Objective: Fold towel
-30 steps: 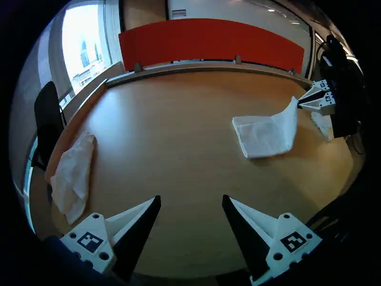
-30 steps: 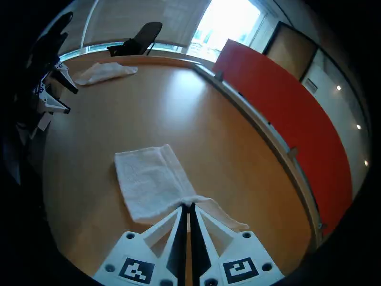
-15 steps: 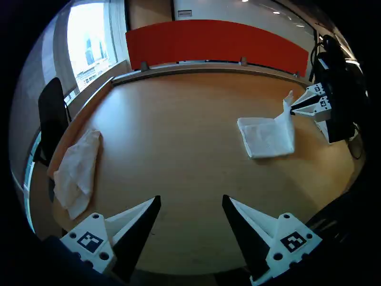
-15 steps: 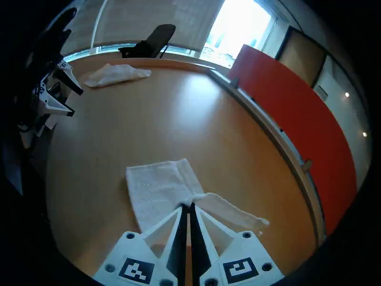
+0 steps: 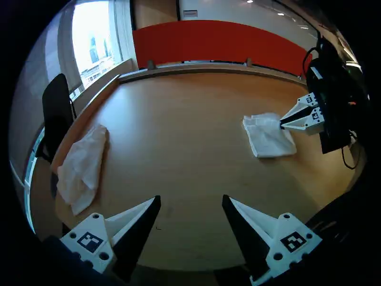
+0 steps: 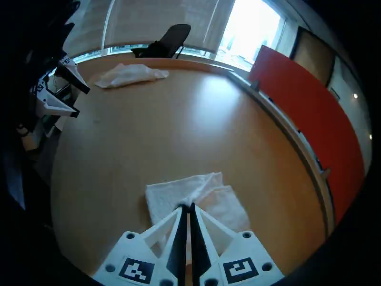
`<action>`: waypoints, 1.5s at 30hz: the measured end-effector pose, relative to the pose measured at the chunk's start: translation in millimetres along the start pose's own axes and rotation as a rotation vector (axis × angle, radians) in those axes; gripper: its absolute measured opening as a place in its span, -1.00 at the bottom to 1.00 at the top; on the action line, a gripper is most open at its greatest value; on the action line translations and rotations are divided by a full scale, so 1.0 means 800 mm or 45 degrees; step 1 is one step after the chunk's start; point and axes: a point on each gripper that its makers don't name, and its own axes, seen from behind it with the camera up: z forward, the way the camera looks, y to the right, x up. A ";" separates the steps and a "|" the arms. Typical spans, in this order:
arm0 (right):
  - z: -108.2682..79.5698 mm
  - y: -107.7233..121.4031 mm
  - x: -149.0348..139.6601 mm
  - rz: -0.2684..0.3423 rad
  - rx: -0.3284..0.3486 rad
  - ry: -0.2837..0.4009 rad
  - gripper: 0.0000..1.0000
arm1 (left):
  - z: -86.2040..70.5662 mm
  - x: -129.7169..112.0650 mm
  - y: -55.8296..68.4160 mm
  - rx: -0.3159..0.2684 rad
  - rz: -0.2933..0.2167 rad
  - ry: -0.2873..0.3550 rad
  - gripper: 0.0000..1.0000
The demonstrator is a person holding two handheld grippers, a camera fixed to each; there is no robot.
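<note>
left gripper: its fingers stood spread wide apart with nothing between them; bare table top showed in the gap.
right gripper: its fingers were pressed together with only a thin slit between them, and their tips nipped a raised ridge of the towel.
towel: white and folded into a small, roughly rectangular pad, it lay flat on the table right at the right gripper's fingertips and just beyond them. A doubled-over layer sat to the right of the tips and a lower layer stuck out to their left.
towel, left gripper view: it lay well ahead of the open fingers and off to their right. The right gripper reached in from the right with its tips on the towel's upper right part.
crumpled cloth: white and bunched lengthwise, it lay near the table's edge, ahead of the left gripper's fingers and far to their left, well apart from the towel. In the right gripper view it lay far ahead of the closed fingers and to their left.
table: light brown wood with a rounded edge.
left gripper, right gripper view: it was far ahead and to the left of the closed fingers, near the table's edge, with its fingers apart.
red panel: it stood upright along the table's far edge, far ahead of the left gripper's fingers.
chair: dark, it stood beyond the table's edge, left of the crumpled cloth.
window: bright, far ahead and to the left.
</note>
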 end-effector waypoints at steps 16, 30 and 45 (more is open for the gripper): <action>-0.007 -0.006 -0.013 0.034 -0.010 -0.011 0.51 | 0.000 -0.001 -0.002 -0.004 0.002 0.002 0.92; -0.024 -0.006 -0.061 0.086 -0.059 -0.079 0.59 | 0.002 0.000 -0.002 -0.007 0.007 0.001 0.92; -0.035 -0.024 -0.123 0.178 -0.064 -0.168 0.56 | 0.004 -0.001 0.007 -0.017 0.018 -0.003 0.92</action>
